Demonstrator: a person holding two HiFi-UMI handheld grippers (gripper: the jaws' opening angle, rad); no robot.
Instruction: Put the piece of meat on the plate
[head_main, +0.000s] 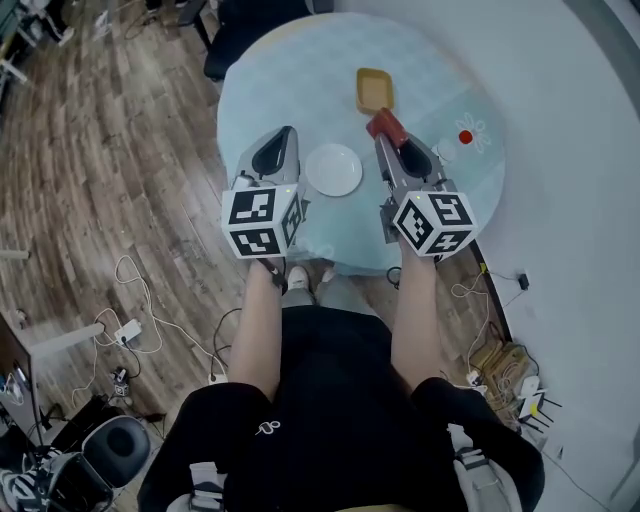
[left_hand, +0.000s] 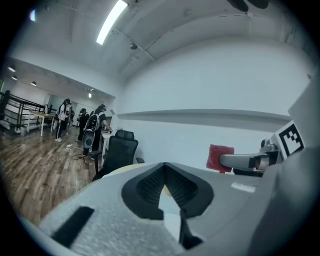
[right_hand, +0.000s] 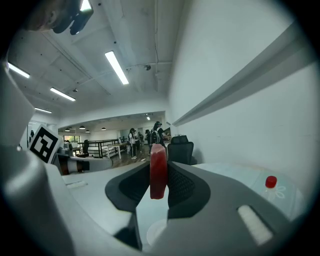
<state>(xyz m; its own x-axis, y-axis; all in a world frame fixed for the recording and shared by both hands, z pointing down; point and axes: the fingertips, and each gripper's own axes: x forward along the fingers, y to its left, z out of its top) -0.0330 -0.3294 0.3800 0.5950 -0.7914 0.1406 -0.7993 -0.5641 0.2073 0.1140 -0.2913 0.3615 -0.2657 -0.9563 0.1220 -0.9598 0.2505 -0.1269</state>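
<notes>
A slab of red meat (head_main: 385, 124) (right_hand: 158, 172) stands on edge between the jaws of my right gripper (head_main: 381, 136) (right_hand: 159, 162), which is shut on it above the round table. The empty white plate (head_main: 333, 169) lies on the pale blue tablecloth (head_main: 300, 70), just left of that gripper and below the meat. My left gripper (head_main: 287, 131) (left_hand: 164, 166) hovers to the plate's left, its jaws meeting at the tips with nothing between them. In the left gripper view the meat (left_hand: 220, 156) shows at the right, ahead of the right gripper's body.
A yellow dish (head_main: 374, 89) sits beyond the meat. A small bottle with a red cap (head_main: 463, 139) (right_hand: 270, 182) stands to the right. A dark office chair (head_main: 245, 30) (left_hand: 119, 152) is at the table's far side. The wall runs along the right; cables lie on the wooden floor.
</notes>
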